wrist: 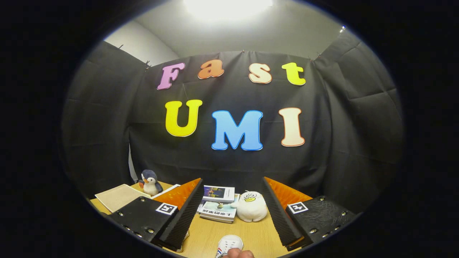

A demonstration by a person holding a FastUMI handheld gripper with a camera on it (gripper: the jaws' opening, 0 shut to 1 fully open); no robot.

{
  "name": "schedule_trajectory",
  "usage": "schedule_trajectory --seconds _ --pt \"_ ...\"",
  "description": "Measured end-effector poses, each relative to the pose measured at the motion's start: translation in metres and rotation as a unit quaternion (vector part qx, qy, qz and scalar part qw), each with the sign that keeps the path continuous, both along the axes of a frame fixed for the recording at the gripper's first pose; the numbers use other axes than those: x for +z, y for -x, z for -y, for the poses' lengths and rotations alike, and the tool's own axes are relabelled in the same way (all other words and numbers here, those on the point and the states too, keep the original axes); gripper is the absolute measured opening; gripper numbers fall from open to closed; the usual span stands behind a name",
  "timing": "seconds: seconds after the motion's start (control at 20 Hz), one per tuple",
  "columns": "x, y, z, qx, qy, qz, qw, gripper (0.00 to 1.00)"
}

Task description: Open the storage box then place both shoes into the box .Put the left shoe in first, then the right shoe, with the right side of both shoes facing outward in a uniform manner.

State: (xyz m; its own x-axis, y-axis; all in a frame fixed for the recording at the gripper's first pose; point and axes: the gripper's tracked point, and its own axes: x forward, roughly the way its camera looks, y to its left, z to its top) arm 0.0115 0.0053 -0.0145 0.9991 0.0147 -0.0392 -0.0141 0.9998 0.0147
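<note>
Tool [231,200] fingers spread wide over table [200,240], white shoe [229,244] between them, untouched.

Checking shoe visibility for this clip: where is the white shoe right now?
In the gripper view, the white shoe lies on the wooden table, low between the open tongs, nearer than the white duck plush, with a hand touching it.

Hand-held gripper [229,200] level above the table, fingers [186,208] spread wide apart, nothing between; fingertip [238,253] below.

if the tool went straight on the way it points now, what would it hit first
Probably the white plush duck, just beyond the open tool, beside the stacked books on the wooden table; depth is unclear.
</note>
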Motion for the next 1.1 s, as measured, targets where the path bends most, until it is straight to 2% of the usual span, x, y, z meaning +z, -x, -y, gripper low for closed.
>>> schedule_trajectory --seconds 0.15,0.3,0.45,0.8,1.1 --pt "-0.019 -0.004 -0.013 0.015 -0.013 -0.028 0.999 0.96" --pt "-0.038 -0.011 -0.041 0.054 -0.049 -0.056 0.996 0.96" --pt "-0.058 -0.019 -0.075 0.102 -0.101 -0.089 0.986 0.96" --pt "-0.098 -0.029 -0.145 0.186 -0.185 -0.166 0.951 0.97" --pt "-0.141 -0.023 -0.204 0.253 -0.241 -0.244 0.905 0.97"
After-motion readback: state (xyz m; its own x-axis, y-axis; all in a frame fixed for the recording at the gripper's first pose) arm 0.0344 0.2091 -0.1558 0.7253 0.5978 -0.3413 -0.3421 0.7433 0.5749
